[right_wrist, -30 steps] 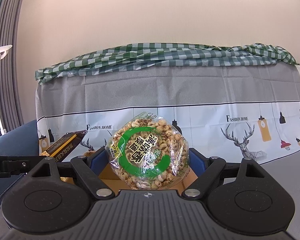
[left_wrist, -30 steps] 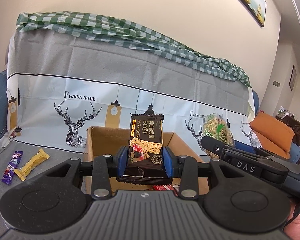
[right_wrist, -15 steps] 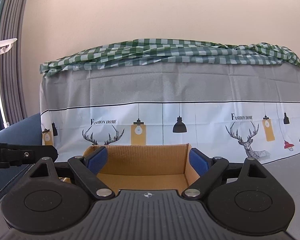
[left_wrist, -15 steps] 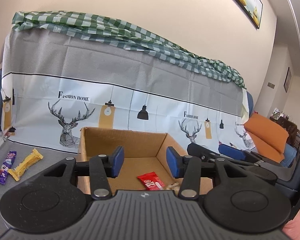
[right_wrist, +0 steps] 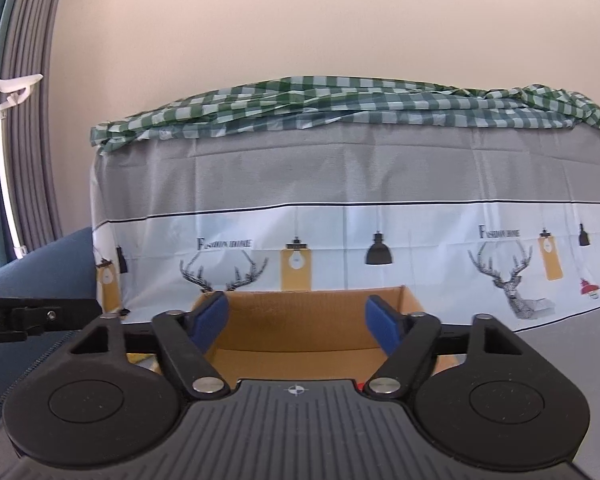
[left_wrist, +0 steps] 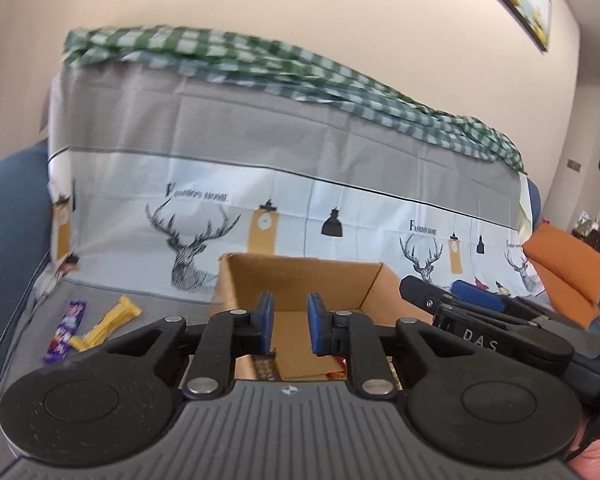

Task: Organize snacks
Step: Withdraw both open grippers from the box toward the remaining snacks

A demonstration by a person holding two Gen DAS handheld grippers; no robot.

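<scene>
Snacks wait on a grey cloth as a person's two empty grippers hang over a cardboard box (left_wrist: 300,280) on a covered sofa. The left gripper (left_wrist: 289,322) has its blue pads drawn to a narrow gap with nothing between them; the right gripper (right_wrist: 298,322) stands spread wide, also bare, and faces the box's far wall. At the very bottom of the box, half hidden behind the left tool's body, show scraps of wrappers, one with red on it; what they are cannot be told.

Two loose snacks lie outside the box: a purple bar (left_wrist: 66,330) and a yellow bar (left_wrist: 108,322), side by side and close, perhaps touching at their near ends. From the left gripper they sit at about nine to ten o'clock, well apart from its pads, while the box is dead ahead at twelve. Both bars run lengthwise from near-left to far-right, the yellow one slanted more than the purple.

The left gripper is plainly the nearer of the two; the right gripper shows at three o'clock in the left camera, on the far side of the box. In the right camera the bars are not seen. A swing of the left tool to the left, with its pads turned to close across a bar's short width, looks the likely next step
</scene>
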